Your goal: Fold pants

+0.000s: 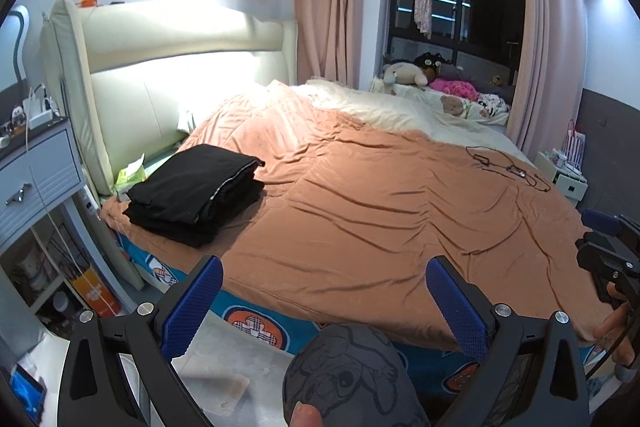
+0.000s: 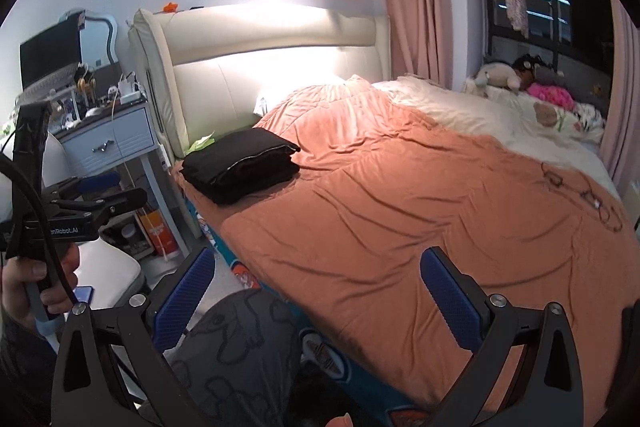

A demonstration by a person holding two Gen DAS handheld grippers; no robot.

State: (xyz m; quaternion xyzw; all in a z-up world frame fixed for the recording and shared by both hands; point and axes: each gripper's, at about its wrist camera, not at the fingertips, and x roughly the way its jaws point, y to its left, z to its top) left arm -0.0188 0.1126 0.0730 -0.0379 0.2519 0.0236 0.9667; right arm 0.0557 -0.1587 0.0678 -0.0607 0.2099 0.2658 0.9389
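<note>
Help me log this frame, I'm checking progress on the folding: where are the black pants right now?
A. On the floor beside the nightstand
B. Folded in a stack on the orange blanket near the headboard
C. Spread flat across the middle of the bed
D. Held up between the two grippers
B: the black pants lie folded in a stack on the orange blanket by the headboard, with both the left gripper and the right gripper open and empty.

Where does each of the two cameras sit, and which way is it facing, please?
Left wrist: on the left tongs, open, off the bed's near edge, facing the headboard; a knee shows, right tongs at the right edge.
Right wrist: on the right tongs, open, facing likewise; left tongs at left.
Shared: black folded pants, orange blanket.
</note>
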